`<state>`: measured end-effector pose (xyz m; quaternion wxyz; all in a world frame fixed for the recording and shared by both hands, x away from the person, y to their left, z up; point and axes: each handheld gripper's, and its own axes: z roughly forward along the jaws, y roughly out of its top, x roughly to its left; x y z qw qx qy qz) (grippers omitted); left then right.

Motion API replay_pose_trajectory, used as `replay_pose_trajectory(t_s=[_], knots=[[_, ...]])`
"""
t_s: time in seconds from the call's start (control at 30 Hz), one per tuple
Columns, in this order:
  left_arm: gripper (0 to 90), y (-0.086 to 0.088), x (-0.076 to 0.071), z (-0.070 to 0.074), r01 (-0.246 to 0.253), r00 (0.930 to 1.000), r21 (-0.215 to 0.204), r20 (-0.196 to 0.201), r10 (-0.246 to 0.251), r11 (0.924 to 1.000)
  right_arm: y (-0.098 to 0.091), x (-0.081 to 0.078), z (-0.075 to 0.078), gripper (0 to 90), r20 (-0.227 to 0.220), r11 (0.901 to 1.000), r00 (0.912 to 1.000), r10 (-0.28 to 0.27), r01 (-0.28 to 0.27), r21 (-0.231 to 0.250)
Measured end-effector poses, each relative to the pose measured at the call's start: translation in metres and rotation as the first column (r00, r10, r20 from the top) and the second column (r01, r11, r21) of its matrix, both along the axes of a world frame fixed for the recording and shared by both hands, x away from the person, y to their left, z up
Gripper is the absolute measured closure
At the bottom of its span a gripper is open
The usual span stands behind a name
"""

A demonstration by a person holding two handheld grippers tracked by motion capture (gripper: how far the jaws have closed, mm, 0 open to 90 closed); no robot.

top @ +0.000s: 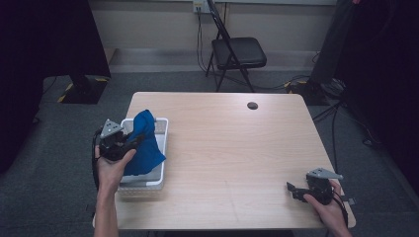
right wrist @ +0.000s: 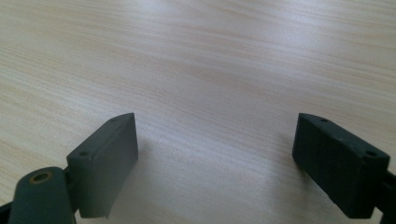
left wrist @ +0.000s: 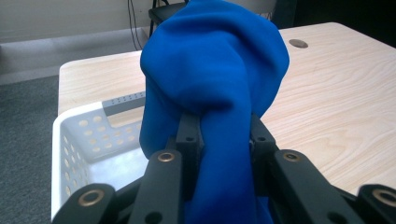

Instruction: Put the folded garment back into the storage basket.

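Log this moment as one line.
left gripper: shut on blue cloth over white basket | right gripper: open, above table

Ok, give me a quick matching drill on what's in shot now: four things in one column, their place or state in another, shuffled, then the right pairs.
Things:
1. blue cloth
2. white basket
3. right gripper
4. folding chair

States:
A. open, over bare tabletop
B. on the floor beyond the table
C. pinched in the left gripper
D. at the table's left edge

Pairs: 1-C, 2-D, 3-A, 4-B
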<state>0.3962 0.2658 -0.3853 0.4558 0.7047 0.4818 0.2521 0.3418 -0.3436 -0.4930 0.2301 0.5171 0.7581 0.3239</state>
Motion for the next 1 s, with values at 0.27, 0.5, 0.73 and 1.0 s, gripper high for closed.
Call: replay_pose_trajectory(t_s=[0.27, 0.5, 0.73, 1.0], knots=[[73.1, -0.001, 0.004, -0.007, -0.005, 0.9997, 0.006, -0.023, 0.005, 1.0000, 0.000, 0.000, 0.000, 13.1, 0.000, 1.0000, 1.0000, 0.000, 0.000, 0.000], [73.1, 0.000, 0.007, -0.013, -0.004, 0.9991, 0.003, -0.041, 0.004, 1.0000, 0.000, 0.000, 0.000, 13.1, 0.000, 1.0000, 1.0000, 0.000, 0.000, 0.000], [73.1, -0.002, 0.010, -0.019, -0.004, 0.9977, 0.022, -0.067, 0.005, 0.9998, 0.000, 0.000, 0.000, 13.1, 0.000, 1.0000, 1.0000, 0.000, 0.000, 0.000], [73.1, -0.002, 0.012, -0.025, -0.005, 0.9953, 0.029, -0.097, 0.008, 0.9996, 0.000, 0.000, 0.000, 13.1, 0.000, 1.0000, 1.0000, 0.000, 0.000, 0.000]])
